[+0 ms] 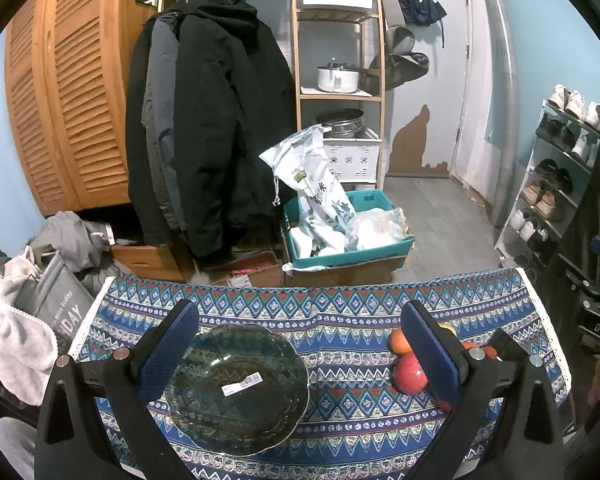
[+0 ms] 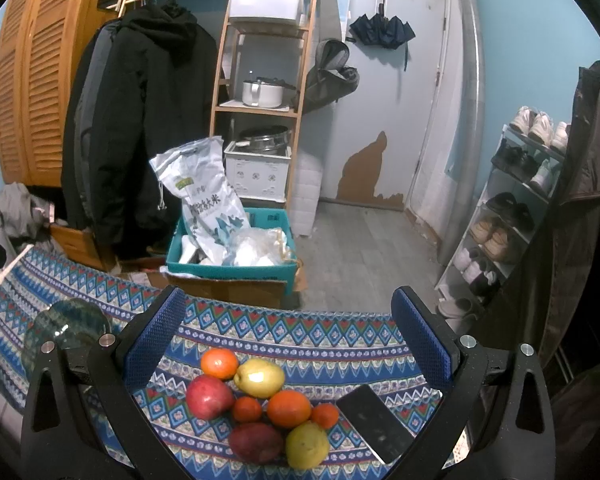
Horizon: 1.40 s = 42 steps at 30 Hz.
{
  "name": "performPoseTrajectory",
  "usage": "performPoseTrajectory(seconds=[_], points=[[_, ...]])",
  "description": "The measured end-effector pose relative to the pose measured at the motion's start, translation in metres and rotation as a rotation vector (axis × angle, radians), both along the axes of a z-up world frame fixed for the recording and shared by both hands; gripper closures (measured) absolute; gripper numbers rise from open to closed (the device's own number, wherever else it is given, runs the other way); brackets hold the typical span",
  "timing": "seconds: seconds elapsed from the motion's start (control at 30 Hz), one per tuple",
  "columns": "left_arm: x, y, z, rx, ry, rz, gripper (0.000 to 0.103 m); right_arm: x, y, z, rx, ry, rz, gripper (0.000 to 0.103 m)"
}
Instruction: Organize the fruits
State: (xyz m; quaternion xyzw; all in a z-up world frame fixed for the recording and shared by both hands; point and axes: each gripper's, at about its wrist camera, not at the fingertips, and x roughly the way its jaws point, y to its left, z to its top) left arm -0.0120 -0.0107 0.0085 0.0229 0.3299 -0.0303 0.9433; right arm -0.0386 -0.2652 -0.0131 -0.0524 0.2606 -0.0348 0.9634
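A dark green glass plate (image 1: 238,390) lies empty on the patterned blue cloth (image 1: 340,316), between my left gripper's (image 1: 300,352) open fingers. A pile of fruit lies to its right: a red apple (image 1: 409,374) and an orange (image 1: 400,342) show beside the right finger. In the right wrist view the pile sits between my open right gripper's (image 2: 288,344) fingers: a red apple (image 2: 208,396), a yellow pear (image 2: 259,378), several oranges (image 2: 289,409), a dark red fruit (image 2: 256,442) and a yellow-green fruit (image 2: 307,445). The plate (image 2: 66,328) shows at the left.
A black phone (image 2: 376,422) lies on the cloth right of the fruit. Beyond the table's far edge stand a teal crate (image 1: 348,236) with bags, hanging coats (image 1: 212,120), a wooden shelf (image 1: 336,60) and a shoe rack (image 1: 556,184).
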Motion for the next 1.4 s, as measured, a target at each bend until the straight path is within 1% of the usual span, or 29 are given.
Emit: performPoseTrajectory(seconds=[0.7,0.9,1.1,1.27,1.4], points=[[-0.005,-0.007,0.005,0.001,-0.011,-0.011,0.001,0.0,0.0,0.0,0.0,0.001,0.0,0.002],[-0.003,-0.003,0.003,-0.003,-0.011,-0.009,0.001,0.0,0.0,0.0,0.001,0.001,-0.001,0.002],[-0.001,-0.002,0.003,-0.005,-0.005,-0.012,0.001,-0.002,0.001,-0.007,-0.002,0.006,-0.004,0.002],[0.001,-0.003,-0.002,-0.005,0.004,-0.022,0.001,-0.002,-0.002,-0.01,-0.007,0.017,-0.007,0.002],[0.006,-0.008,-0.011,-0.006,0.019,-0.035,0.001,0.001,-0.009,-0.016,-0.011,0.045,-0.021,0.002]])
